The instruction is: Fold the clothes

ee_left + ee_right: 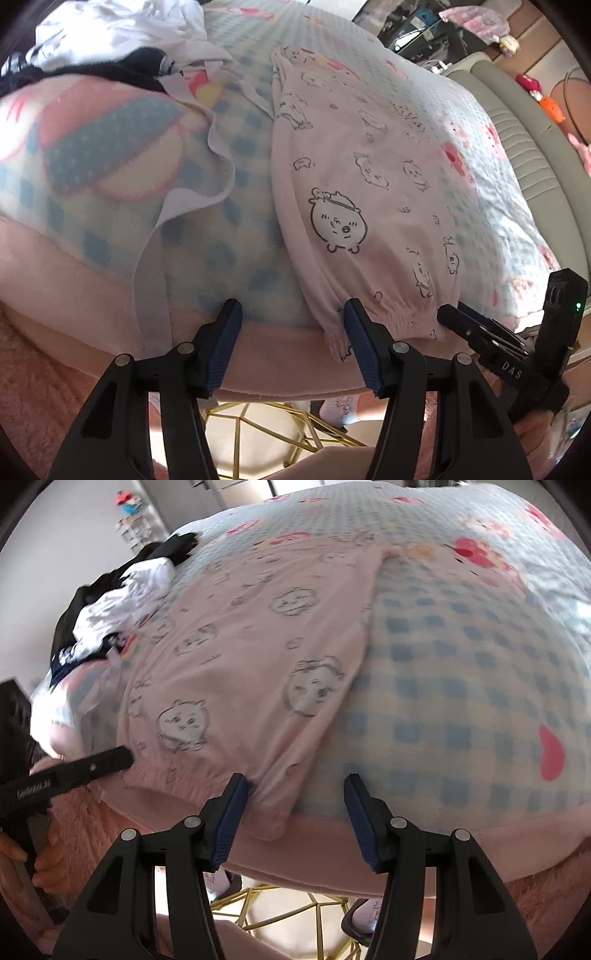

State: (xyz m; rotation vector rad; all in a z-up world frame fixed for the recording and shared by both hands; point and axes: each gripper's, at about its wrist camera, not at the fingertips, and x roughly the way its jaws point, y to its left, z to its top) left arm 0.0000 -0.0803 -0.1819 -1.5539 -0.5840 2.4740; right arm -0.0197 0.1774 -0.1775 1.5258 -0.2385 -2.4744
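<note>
Grippers both at near bed edge, jaws parted, nothing clamped. We see left gripper wide, hem corner of pink garment touching its right-hand finger; probably lining up on that corner. Right gripper brackets opposite hem corner, gap visible, likely for two-corner lift. Garment lies flat on checked blanket. Left view alone shows unfolded pile close; right view alone shows hand gripping handle.

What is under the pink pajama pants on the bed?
The pink pajama pants lie flat on a blue checked blanket, which shows all around them. Its pink border runs under the waistband end. Whatever is beneath the blanket is covered and cannot be seen.
</note>
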